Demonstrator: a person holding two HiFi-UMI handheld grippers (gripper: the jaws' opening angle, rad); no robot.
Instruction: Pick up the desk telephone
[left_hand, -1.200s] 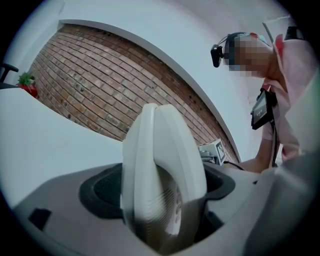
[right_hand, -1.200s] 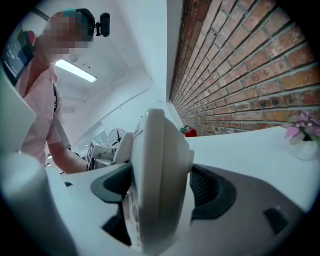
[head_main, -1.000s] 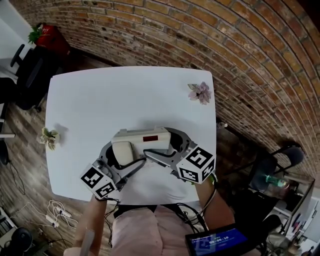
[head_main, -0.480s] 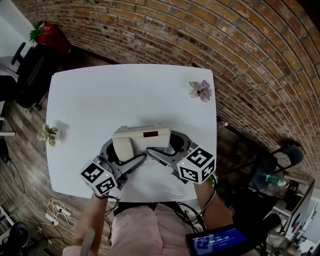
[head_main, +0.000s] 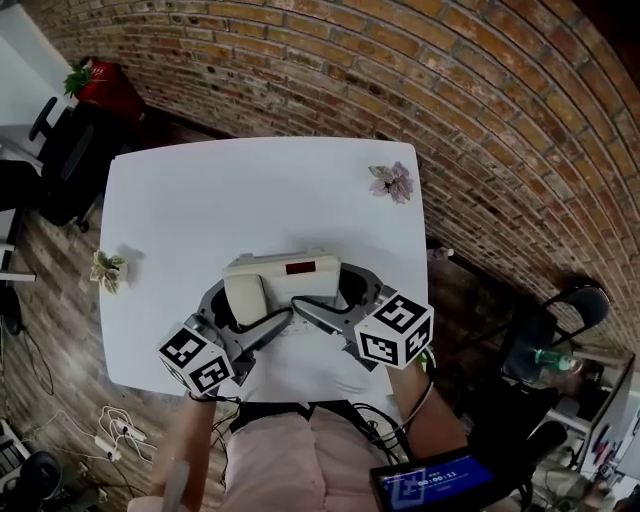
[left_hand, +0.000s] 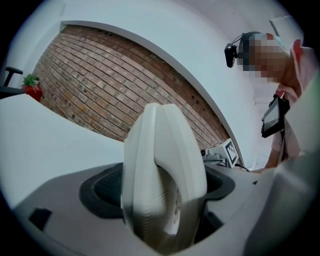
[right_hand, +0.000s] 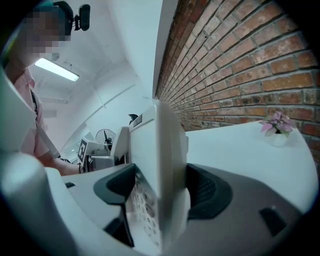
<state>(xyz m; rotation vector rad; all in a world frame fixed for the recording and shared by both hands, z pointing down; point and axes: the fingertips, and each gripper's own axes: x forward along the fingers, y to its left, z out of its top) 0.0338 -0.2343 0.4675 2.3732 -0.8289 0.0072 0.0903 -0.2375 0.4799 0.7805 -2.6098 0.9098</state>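
Note:
A white desk telephone (head_main: 285, 272) with a dark display sits at the near part of the white table (head_main: 250, 190), its handset (head_main: 245, 298) on the left. My left gripper (head_main: 250, 305) is shut on the handset end, and the white body (left_hand: 162, 175) fills the space between its black pads. My right gripper (head_main: 322, 285) grips the right side. Its jaws have just been closing, and the keypad side of the telephone (right_hand: 157, 170) is now pressed between the pads. Whether the telephone is off the table I cannot tell.
A small pink flower pot (head_main: 391, 183) stands at the table's far right corner. A little plant (head_main: 107, 270) sits at its left edge. A brick wall runs behind. Chairs stand at left (head_main: 60, 150) and right (head_main: 575, 305), and cables (head_main: 120, 425) lie on the floor.
The right jaws have drawn in onto the telephone. The telephone now sits a little straighter between the two grippers. Both hands have stayed about where they were.

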